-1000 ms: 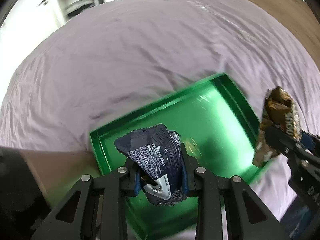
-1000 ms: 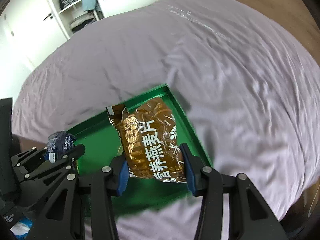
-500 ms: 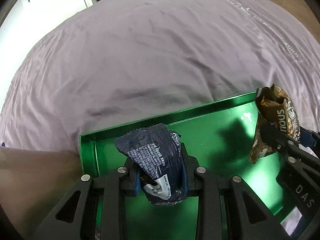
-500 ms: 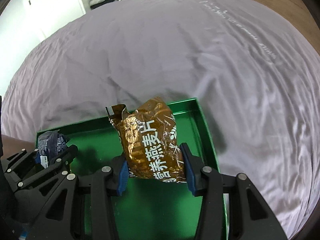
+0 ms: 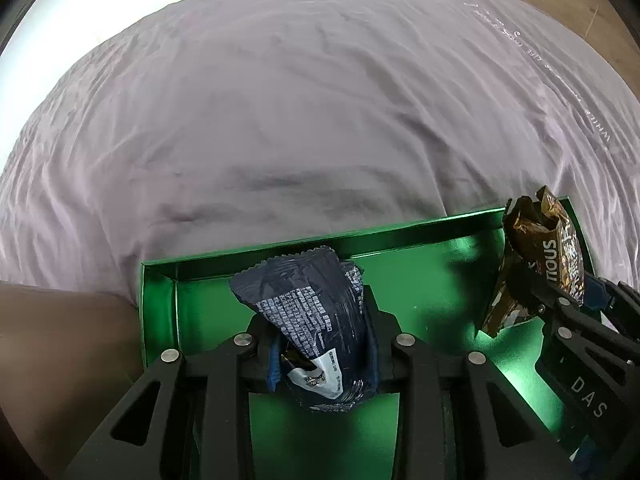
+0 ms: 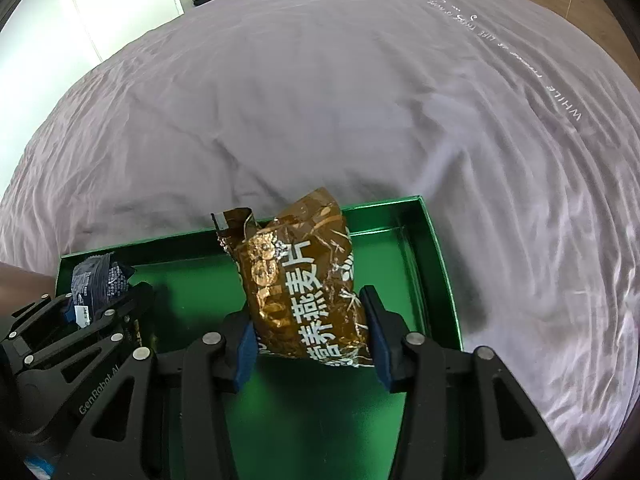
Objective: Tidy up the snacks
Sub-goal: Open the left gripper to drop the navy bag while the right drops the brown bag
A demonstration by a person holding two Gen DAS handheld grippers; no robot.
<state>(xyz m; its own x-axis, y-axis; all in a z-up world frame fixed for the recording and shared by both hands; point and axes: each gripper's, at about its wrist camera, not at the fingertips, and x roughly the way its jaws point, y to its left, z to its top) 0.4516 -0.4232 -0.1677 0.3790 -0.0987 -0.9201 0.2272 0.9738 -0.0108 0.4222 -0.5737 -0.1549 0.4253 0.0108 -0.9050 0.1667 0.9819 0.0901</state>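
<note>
**Two snack packets held over a green tray on a bed**

Green tray (image 5: pixel 424 276): shallow, shiny, with low upright walls. It lies on the bed (image 5: pixel 304 112), close to the near edge of the mattress. No snack is seen lying on the bare parts of its floor.

Dark blue snack packet (image 5: pixel 316 320): crinkled, with small white print and a white patch at its lower end. It stands between the pads of the left gripper (image 5: pixel 324 356), over the left part of the tray, its toothed top edge pointing towards the far wall of the tray. The jaws are opening, but the pads are seen touching the packet on both sides. In the right wrist view the same packet (image 6: pixel 98 284) shows near the tray's left wall.

Brown snack packet (image 6: pixel 304 288): glossy foil with large white characters and a torn top corner. It stands between the blue pads of the right gripper (image 6: pixel 310 344), over the right half of the tray. These jaws are opening too; the packet fills the gap between the pads and touches both.

Bed: covered by a wrinkled lilac sheet with a line of small white lettering along the right side.

Background: white cupboards (image 6: pixel 120 4) beyond the bed, folded cloth on an open shelf.
</note>
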